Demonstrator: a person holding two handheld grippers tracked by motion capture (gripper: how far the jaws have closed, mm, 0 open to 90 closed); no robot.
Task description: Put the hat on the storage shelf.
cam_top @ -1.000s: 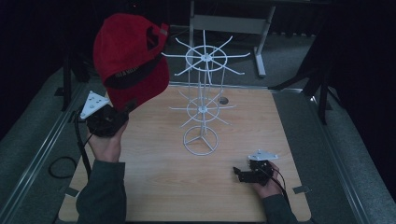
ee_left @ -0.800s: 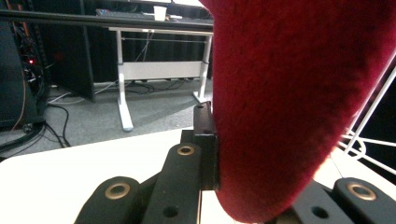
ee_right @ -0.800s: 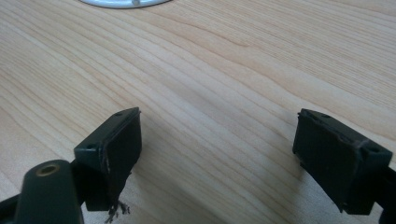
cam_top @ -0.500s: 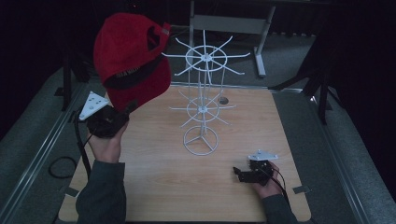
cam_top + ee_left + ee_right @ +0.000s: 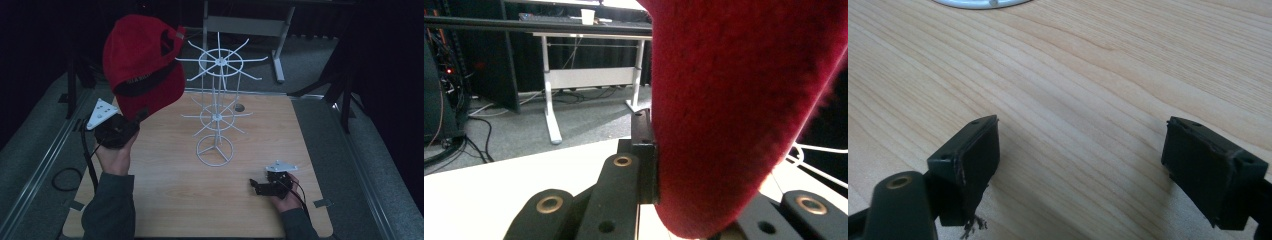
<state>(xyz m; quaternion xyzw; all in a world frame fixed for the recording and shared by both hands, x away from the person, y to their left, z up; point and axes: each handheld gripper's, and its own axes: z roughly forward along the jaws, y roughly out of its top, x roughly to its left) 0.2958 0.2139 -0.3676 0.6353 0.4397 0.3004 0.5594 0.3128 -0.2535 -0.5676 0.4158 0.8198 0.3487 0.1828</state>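
A red cap (image 5: pixel 142 70) is held up above the table's left side, its brim pinched in my left gripper (image 5: pixel 136 119), which is shut on it. In the left gripper view the cap's red cloth (image 5: pixel 744 100) bulks large, pressed against one black jaw; the other jaw is hidden behind the cloth. A white wire rack (image 5: pixel 218 107) with two tiers of spokes stands mid-table, just right of the cap. My right gripper (image 5: pixel 259 186) rests low at the front right, its jaws wide open over bare wood (image 5: pixel 1093 160) with nothing between them.
The wooden table (image 5: pixel 310 150) is bordered by grey floor. The rack's ring base (image 5: pixel 215 150) sits on the wood; its edge shows at the top of the right gripper view (image 5: pixel 973 3). A white-legged desk (image 5: pixel 240 25) stands behind. A black cable (image 5: pixel 65 177) loops at the left.
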